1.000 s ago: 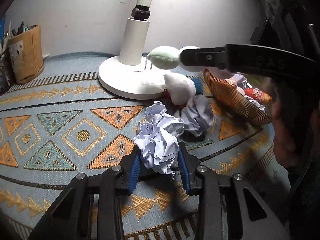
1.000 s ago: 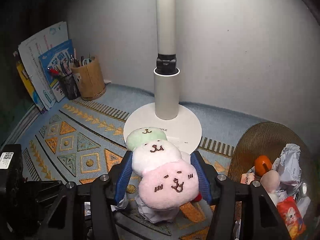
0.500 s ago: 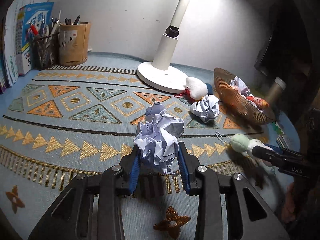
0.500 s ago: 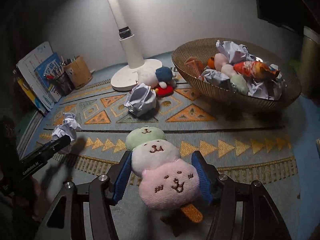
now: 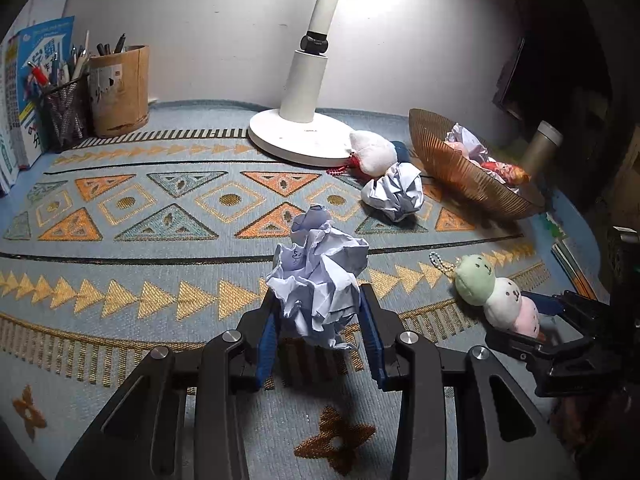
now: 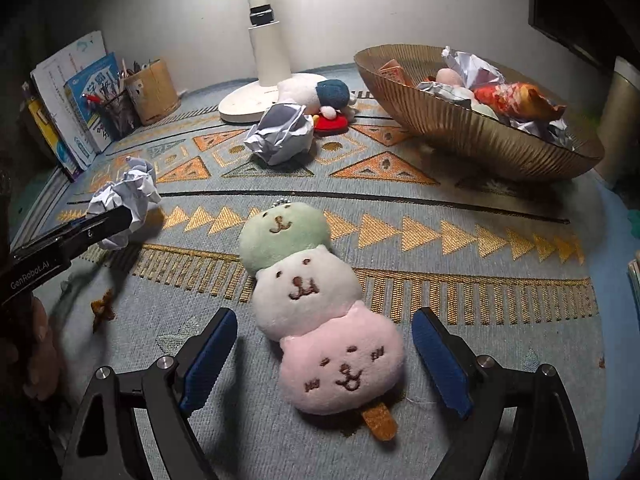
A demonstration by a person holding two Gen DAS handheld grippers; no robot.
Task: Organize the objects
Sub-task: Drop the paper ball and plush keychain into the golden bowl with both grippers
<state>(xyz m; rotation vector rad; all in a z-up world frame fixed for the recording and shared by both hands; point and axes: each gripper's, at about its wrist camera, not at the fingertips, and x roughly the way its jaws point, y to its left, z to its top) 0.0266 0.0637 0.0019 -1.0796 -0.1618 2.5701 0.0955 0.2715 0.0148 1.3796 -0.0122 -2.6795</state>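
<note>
The left hand-held gripper (image 5: 320,332) is clamped on a crumpled white paper ball (image 5: 318,276), held above the patterned blue woven mat (image 5: 132,216) covering the bench. The right hand-held gripper (image 6: 324,354) is spread wide, its blue pads clear of the three-tier green, white and pink plush dango skewer (image 6: 316,312) lying flat between them (stick toward 6 o'clock). At 1 o'clock sits the ribbed golden bowl (image 6: 472,136) holding wrappers and paper
</note>
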